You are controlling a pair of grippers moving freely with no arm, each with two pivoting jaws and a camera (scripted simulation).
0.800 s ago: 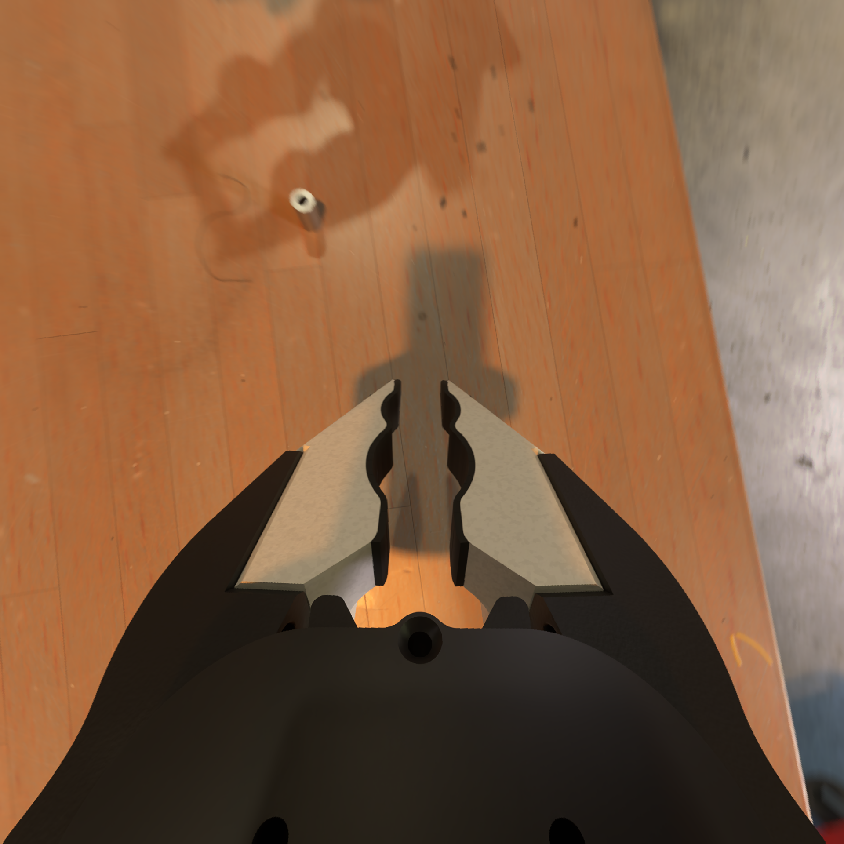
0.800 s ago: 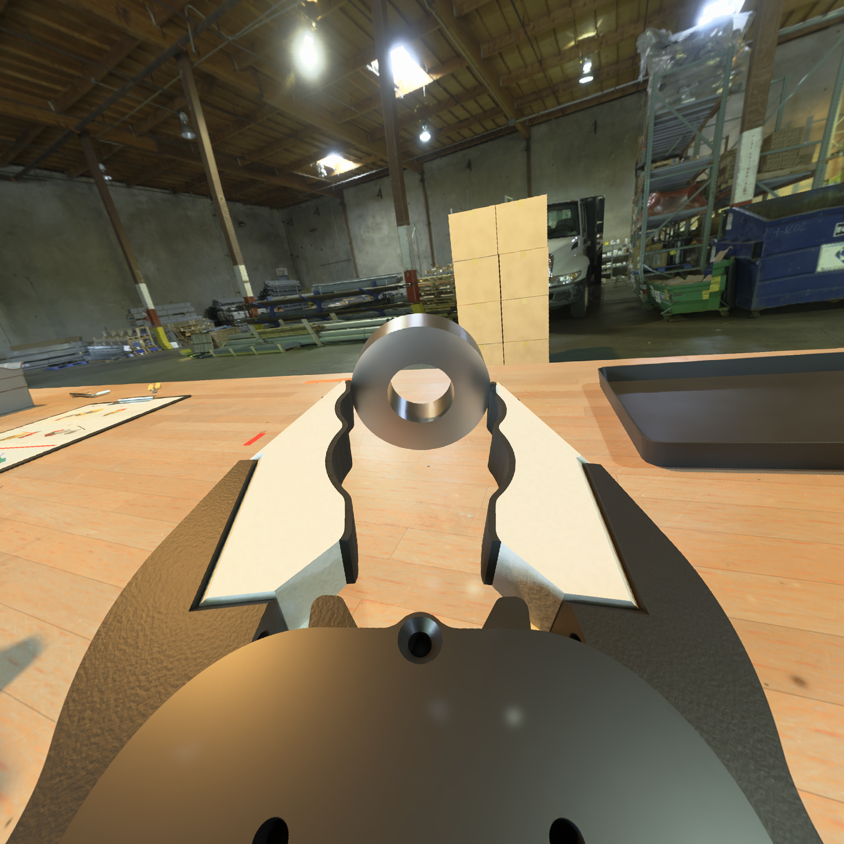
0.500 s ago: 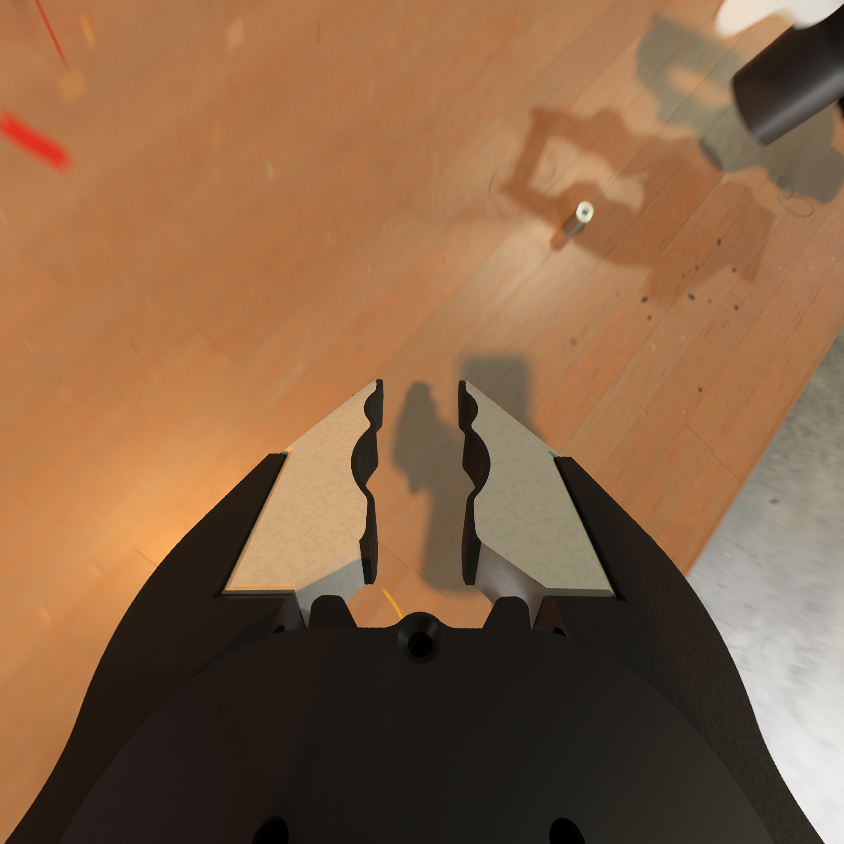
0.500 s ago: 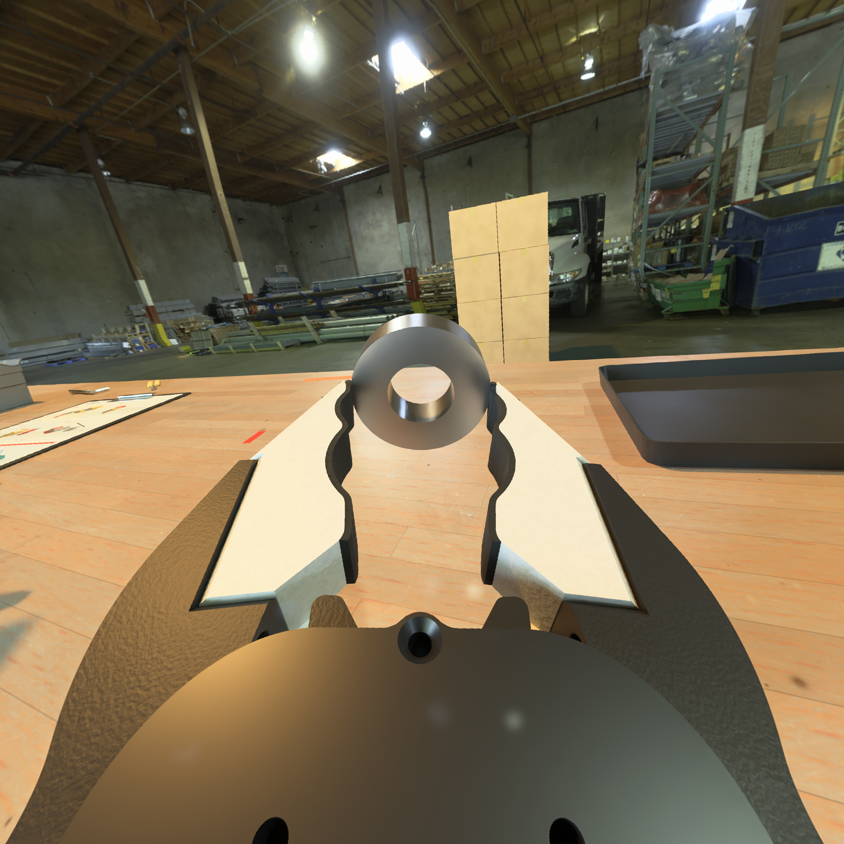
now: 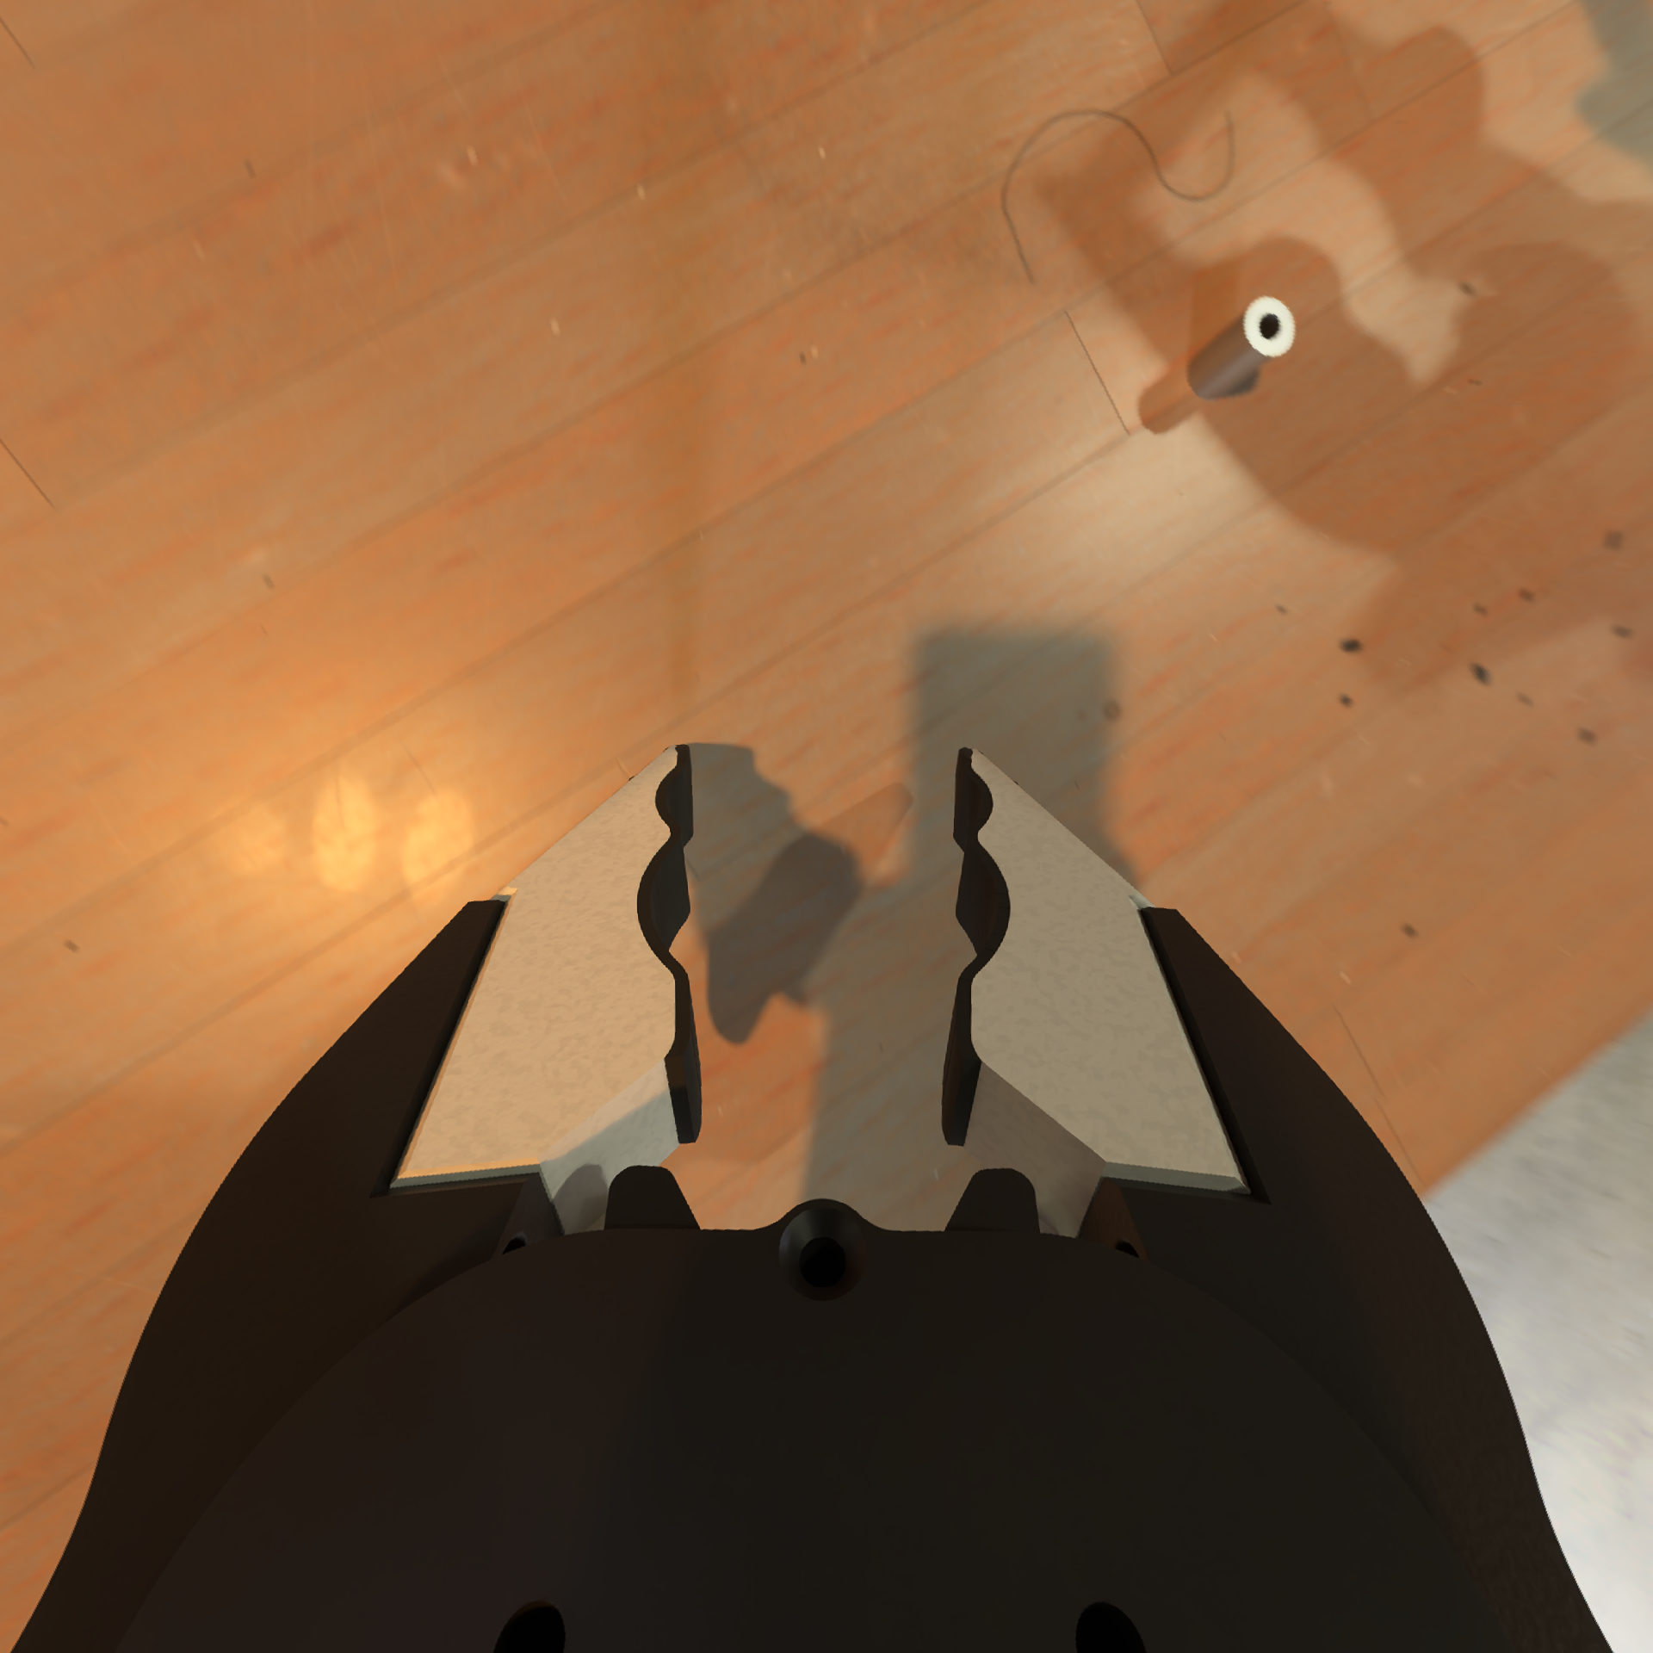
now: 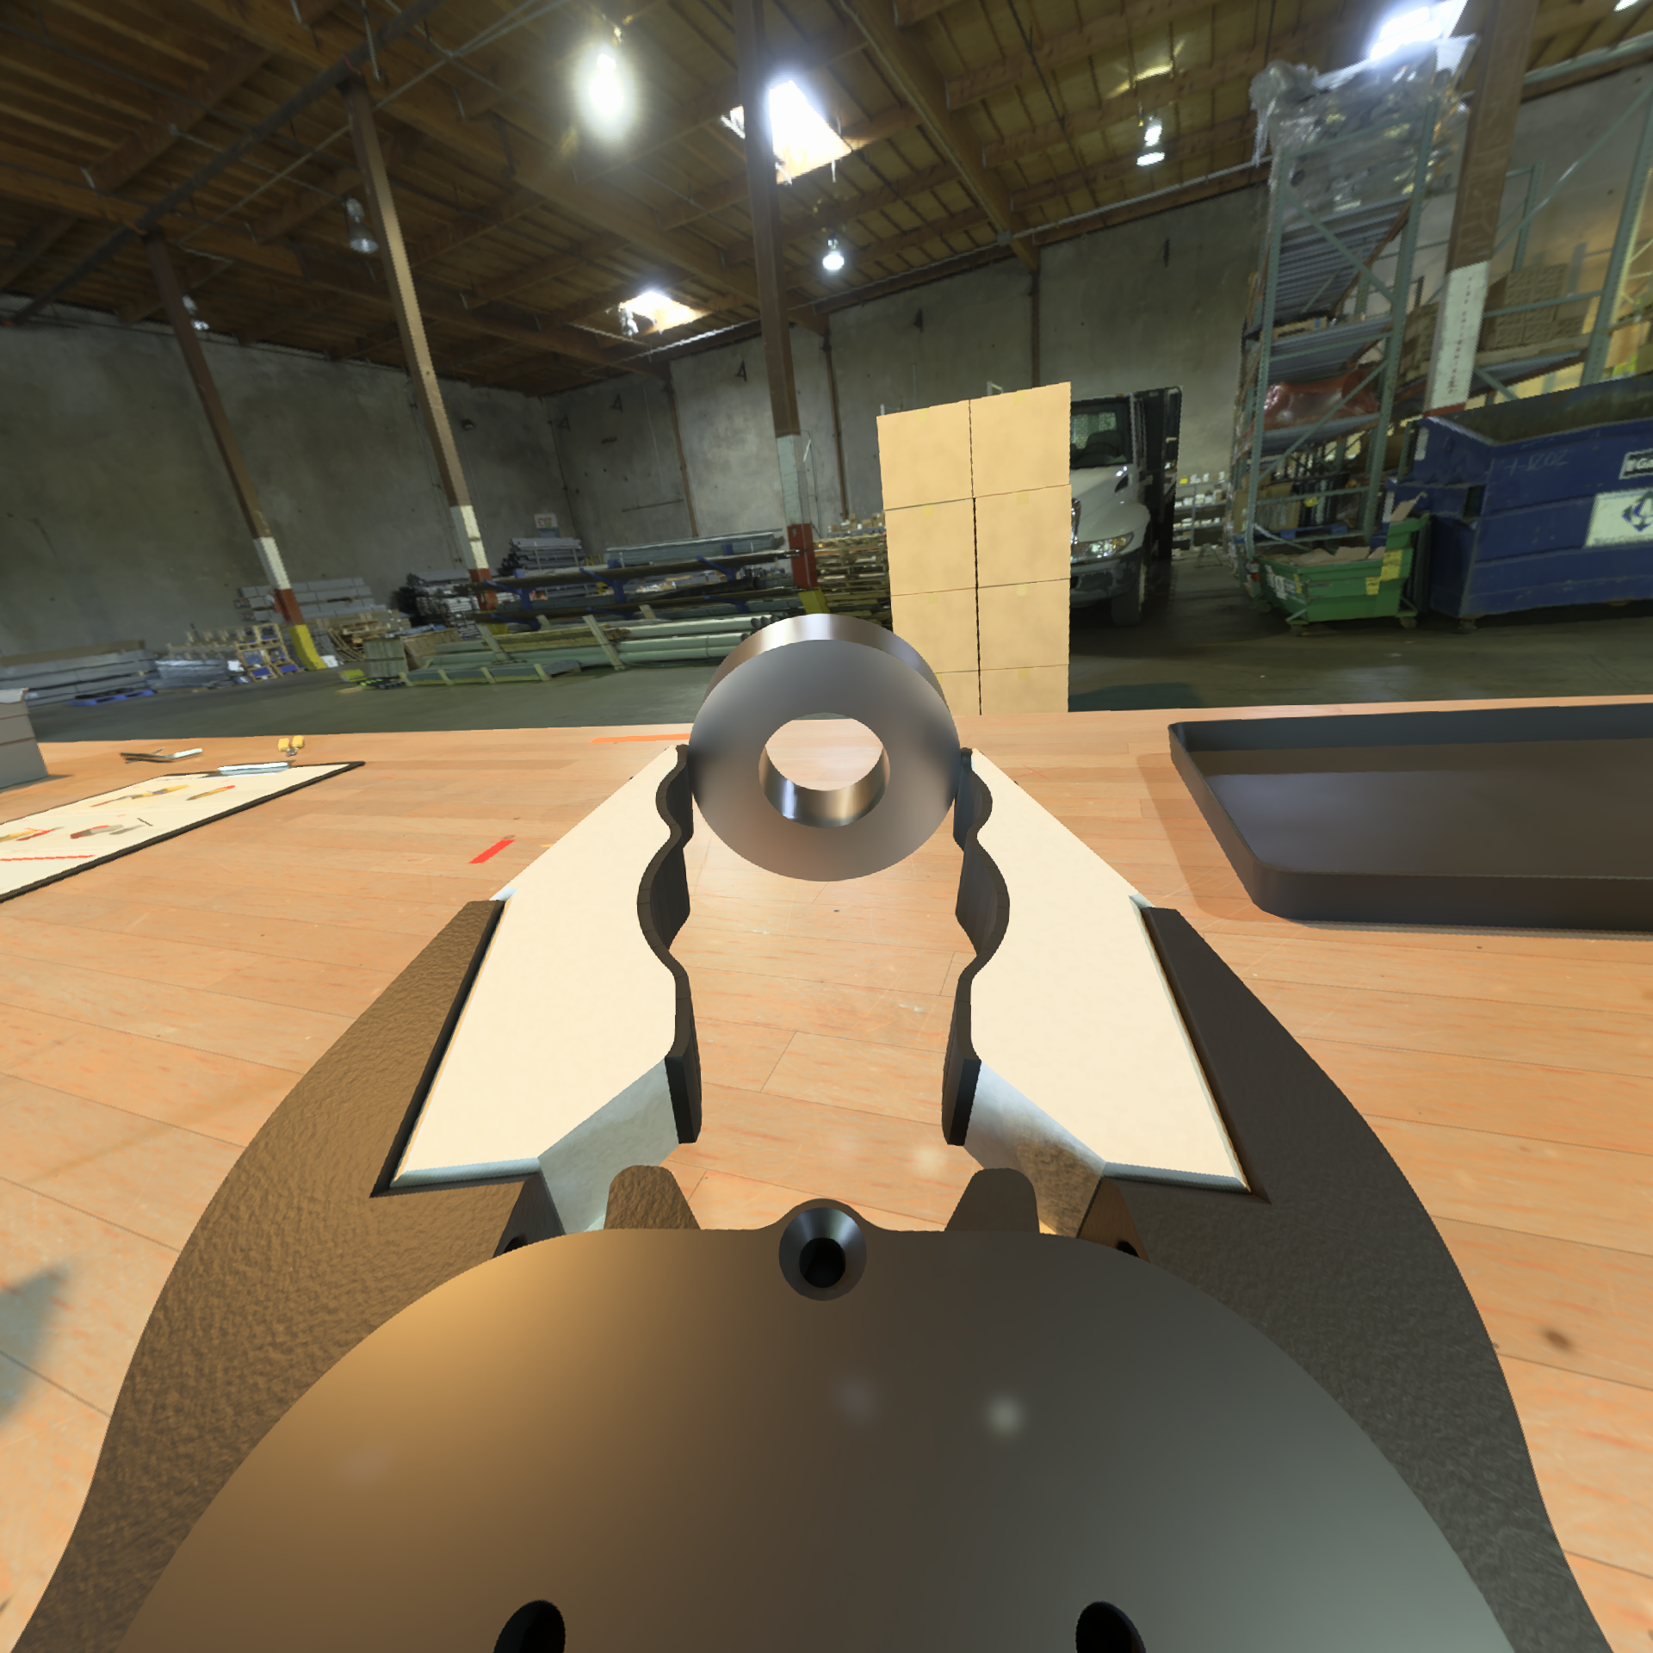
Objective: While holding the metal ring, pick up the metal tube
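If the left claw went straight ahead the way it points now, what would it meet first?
Most likely bare wooden tabletop. The open left claw points down at the boards, and the metal tube stands off to its upper right, outside that line.

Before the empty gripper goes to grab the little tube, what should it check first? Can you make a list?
1. Right hand-held gripper grips the metal ring at its fingertips: ok.
2. Left hand-held gripper is open and empty: ok.
3. Metal tube stands upright on the wooden table: ok.
4. Tube lined up between the left fingers: not ok, it sits up and to the right.
5. Wood around the tube free of objects: ok.
6. Tube fits the finger gap: cannot tell.
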